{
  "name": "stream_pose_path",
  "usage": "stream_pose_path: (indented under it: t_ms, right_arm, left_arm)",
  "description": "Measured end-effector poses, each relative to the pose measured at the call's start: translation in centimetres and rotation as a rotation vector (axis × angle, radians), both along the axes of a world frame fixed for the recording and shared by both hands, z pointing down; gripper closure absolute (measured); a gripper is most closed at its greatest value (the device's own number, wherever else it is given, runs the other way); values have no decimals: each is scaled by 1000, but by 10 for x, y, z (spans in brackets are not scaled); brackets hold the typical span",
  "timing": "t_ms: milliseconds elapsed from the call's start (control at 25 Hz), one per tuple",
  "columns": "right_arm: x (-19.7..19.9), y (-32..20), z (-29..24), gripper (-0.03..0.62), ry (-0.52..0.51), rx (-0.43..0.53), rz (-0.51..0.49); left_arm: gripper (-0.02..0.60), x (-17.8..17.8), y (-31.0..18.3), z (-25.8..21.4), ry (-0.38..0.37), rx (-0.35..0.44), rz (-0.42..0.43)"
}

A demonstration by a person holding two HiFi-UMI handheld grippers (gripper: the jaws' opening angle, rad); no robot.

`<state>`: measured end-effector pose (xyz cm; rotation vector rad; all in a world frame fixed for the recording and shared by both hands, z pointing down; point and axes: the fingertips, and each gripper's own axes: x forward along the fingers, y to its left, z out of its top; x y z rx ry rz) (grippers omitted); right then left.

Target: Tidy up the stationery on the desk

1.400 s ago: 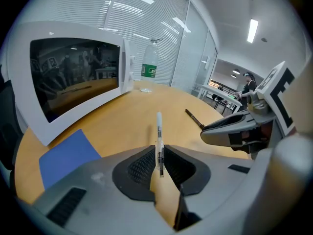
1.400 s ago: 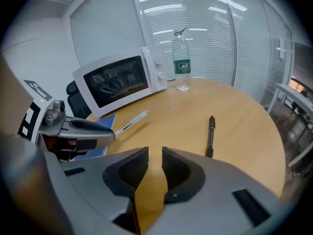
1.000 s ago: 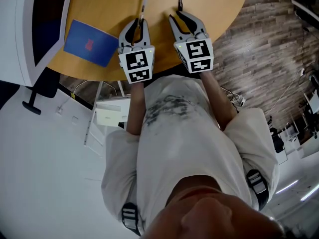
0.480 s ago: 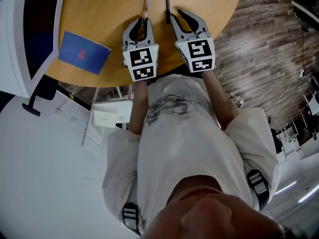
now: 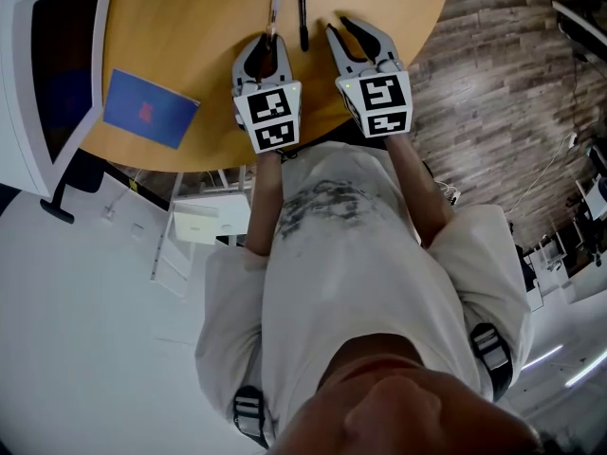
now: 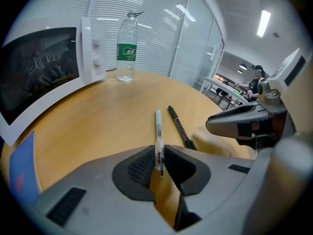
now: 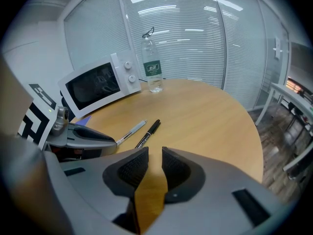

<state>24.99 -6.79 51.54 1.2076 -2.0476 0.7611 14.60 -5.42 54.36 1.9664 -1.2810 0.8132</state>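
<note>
A clear pen (image 5: 274, 3) lies along the round wooden desk (image 5: 190, 27), and my left gripper (image 5: 268, 40) is shut on its near end. In the left gripper view the pen (image 6: 158, 131) runs out from between the pads of the left gripper (image 6: 158, 156). A black pen (image 5: 303, 12) lies loose just right of it, almost parallel (image 6: 179, 128). My right gripper (image 5: 338, 25) hovers to the right of the black pen. Its jaws (image 7: 155, 163) leave only a thin slit with nothing in it. Both pens, clear (image 7: 132, 131) and black (image 7: 148, 132), show ahead-left of it.
A blue notebook (image 5: 150, 110) lies at the desk's left edge. A white microwave (image 6: 39, 72) stands behind it on the left, with a water bottle (image 6: 127, 45) beside it at the far side. The desk's right rim (image 7: 254, 126) drops to a wood-pattern floor (image 5: 503, 83).
Both grippers have reached slightly farther over the desk. The left one stays shut on the clear pen. The black pen now shows in full, close beside the clear pen.
</note>
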Motion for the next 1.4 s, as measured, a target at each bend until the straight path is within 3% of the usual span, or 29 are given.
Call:
stream_pose_path:
  t_ms: [800, 1040, 1400]
  right_arm:
    - [11, 12, -6, 453, 9, 9, 48]
    - [5, 15, -10, 453, 18, 12, 59]
    - [-38, 24, -25, 484, 24, 54, 37]
  left_arm:
    - [512, 27, 5, 0, 78, -9, 88]
    - [483, 28, 10, -7, 108, -5, 129]
    - [492, -9, 21, -39, 129, 71, 139]
